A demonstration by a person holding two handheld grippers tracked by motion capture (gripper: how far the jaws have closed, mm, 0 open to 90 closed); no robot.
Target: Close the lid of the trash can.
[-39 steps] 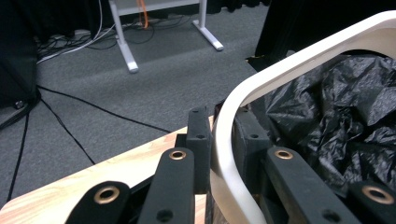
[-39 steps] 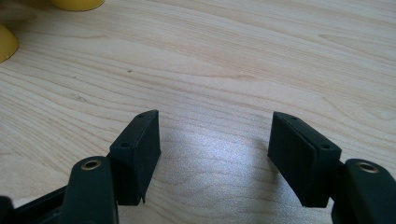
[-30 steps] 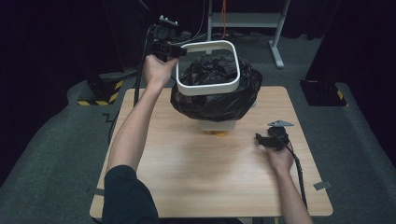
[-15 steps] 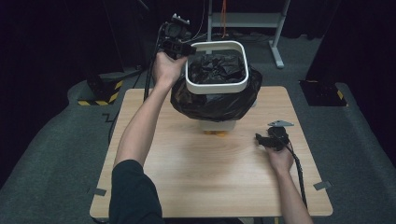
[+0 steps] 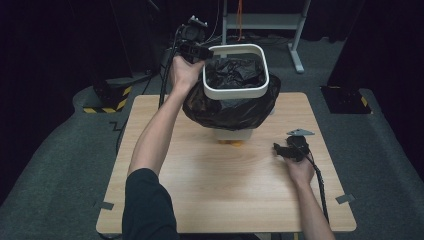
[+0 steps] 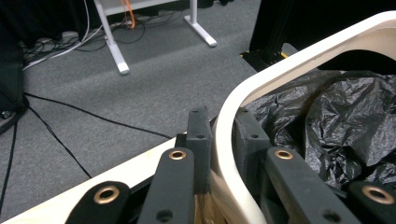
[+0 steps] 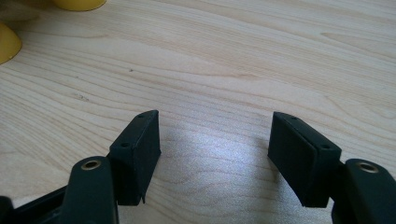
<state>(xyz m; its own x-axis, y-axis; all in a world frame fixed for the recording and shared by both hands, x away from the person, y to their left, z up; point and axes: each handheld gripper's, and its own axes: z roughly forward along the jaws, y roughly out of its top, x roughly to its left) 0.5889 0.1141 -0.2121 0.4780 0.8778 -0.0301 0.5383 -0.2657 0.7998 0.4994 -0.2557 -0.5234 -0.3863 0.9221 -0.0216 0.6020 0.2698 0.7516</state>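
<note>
A white bin ring (image 5: 235, 92) sits over a crumpled black bag (image 5: 227, 110) that drapes down around a pale bin base (image 5: 234, 134) at the back middle of the wooden table (image 5: 200, 190). My left gripper (image 5: 196, 50) is at the ring's back left corner. In the left gripper view the ring (image 6: 299, 60) runs between the jaws, and the left gripper (image 6: 222, 126) is shut on it, with the bag (image 6: 336, 121) inside. My right gripper (image 5: 280, 149) rests low on the table at the right. Its jaws stand wide apart with bare wood between them in the right gripper view (image 7: 215, 135).
Yellow feet (image 5: 232, 143) peek out under the bin, and the yellow feet (image 7: 7, 42) also show at the top left of the right gripper view. Beyond the table lie grey carpet, cables (image 6: 70, 112) and a white stand leg (image 6: 112, 42). A cable (image 5: 320, 185) trails from the right gripper.
My left hand and gripper have shifted to the right at the ring's corner, and the ring has moved right with them. The right hand has stayed still.
</note>
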